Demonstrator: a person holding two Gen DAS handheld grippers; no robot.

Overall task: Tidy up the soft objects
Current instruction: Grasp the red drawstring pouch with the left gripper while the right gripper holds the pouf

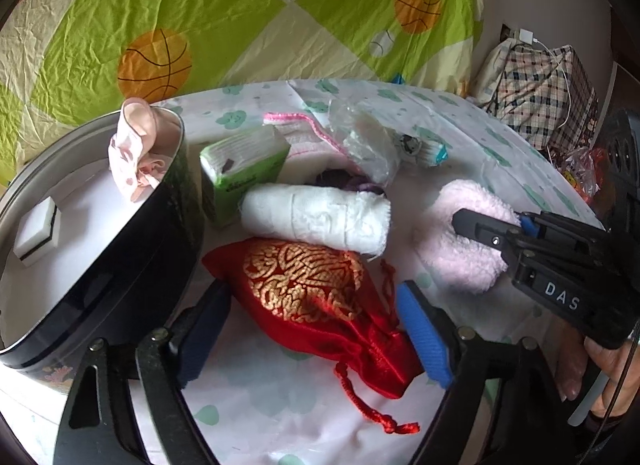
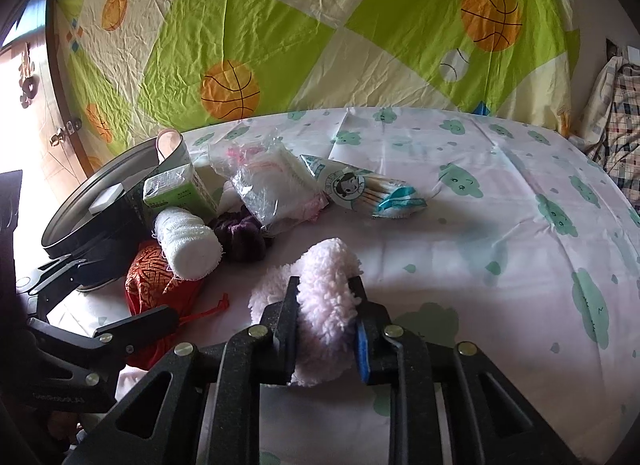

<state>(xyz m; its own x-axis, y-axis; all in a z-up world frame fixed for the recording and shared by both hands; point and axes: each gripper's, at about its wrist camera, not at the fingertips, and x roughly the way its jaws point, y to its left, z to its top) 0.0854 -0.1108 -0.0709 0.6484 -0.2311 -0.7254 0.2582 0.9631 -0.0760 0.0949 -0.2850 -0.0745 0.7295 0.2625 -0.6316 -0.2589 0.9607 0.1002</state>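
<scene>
A red and gold drawstring pouch (image 1: 316, 293) lies on the bed between the open fingers of my left gripper (image 1: 316, 329); it also shows in the right wrist view (image 2: 160, 277). My right gripper (image 2: 326, 305) is shut on a fluffy pink fleece piece (image 2: 320, 305), also seen in the left wrist view (image 1: 460, 241). A white rolled bandage (image 1: 316, 217), a green tissue pack (image 1: 240, 169) and a dark purple scrunchie (image 2: 240, 237) lie close by. A black round tin (image 1: 120, 233) at the left holds a pink cloth (image 1: 136, 153) and a white sponge (image 1: 36, 229).
A clear bag with pink-trimmed cloth (image 2: 272, 185) and a cotton swab packet (image 2: 372, 193) lie further back on the cloud-print sheet (image 2: 500, 225). A green basketball-print cloth (image 2: 320, 25) hangs behind. A checked bag (image 1: 540, 93) stands at the right.
</scene>
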